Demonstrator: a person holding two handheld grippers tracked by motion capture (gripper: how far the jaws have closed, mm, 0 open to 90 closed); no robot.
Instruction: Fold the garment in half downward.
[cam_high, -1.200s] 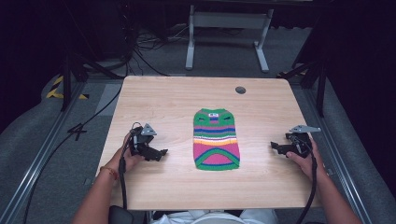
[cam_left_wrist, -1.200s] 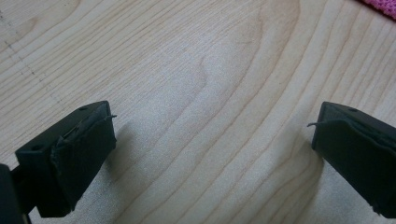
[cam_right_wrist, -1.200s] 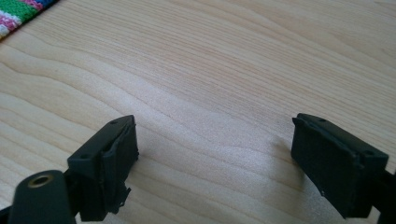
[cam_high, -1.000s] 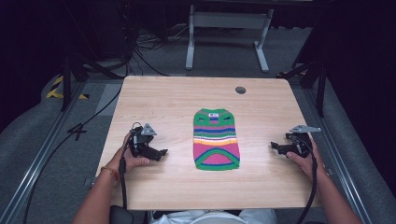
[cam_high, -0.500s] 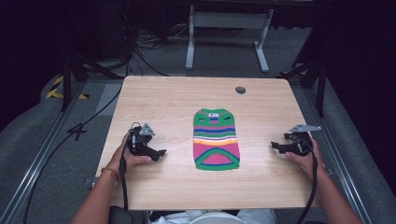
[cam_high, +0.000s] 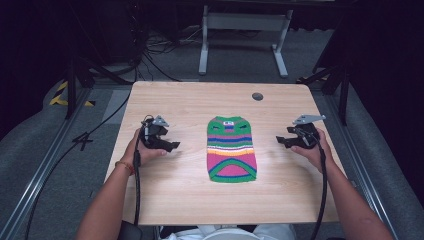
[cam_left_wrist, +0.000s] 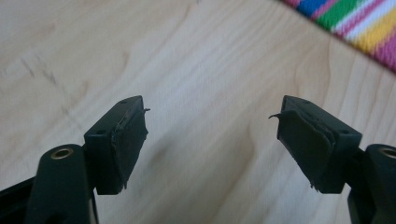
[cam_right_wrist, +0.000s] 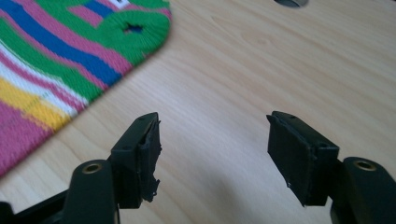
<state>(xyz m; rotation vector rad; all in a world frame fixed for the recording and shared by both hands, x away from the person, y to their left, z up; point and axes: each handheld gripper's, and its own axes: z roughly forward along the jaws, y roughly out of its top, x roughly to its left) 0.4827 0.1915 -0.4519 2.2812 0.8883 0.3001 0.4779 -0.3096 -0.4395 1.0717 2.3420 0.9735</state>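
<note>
My left gripper (cam_high: 171, 146) rests on the table (cam_high: 185, 100) at its left side, jaws spread wide with bare wood between them, pointing toward the sweater (cam_high: 231, 148). The sweater, striped green, blue, pink and yellow, lies flat at the table's middle, well apart from both grippers; a grommet (cam_high: 257, 96) sits beyond it. My right gripper (cam_high: 281, 141) rests at the right side, jaws likewise spread and empty, facing the sweater's neck end.
</note>
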